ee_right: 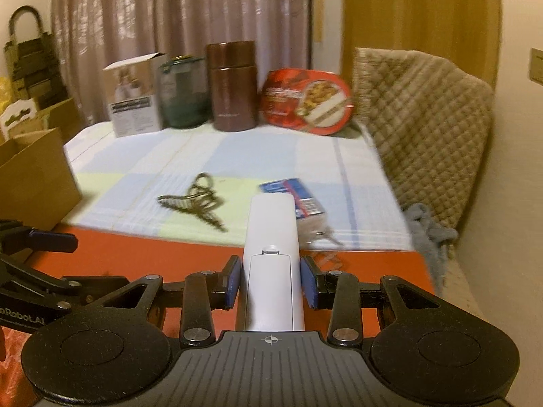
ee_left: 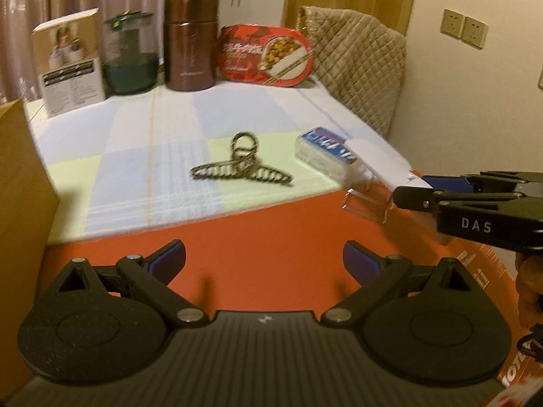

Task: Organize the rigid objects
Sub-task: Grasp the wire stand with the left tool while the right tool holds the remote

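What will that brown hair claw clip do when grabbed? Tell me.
The hair claw clip looks rigid but thin-toothed, so it is probably light and may skid on the checked cloth if nudged. Its open, curved teeth could snag or slip between pads, and a squeeze on its ring end may spring it open.

Warm, dim indoor lighting; both views show motion blur, soft focus, fisheye bending and dark corners at edges.

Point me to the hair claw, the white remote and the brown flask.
hair claw [ee_left: 242, 166]: left wrist view, on its central hinge.
white remote [ee_right: 271, 234]: right wrist view, on its back, above the battery cover.
brown flask [ee_left: 190, 51]: left wrist view, on the body below the lid seam.
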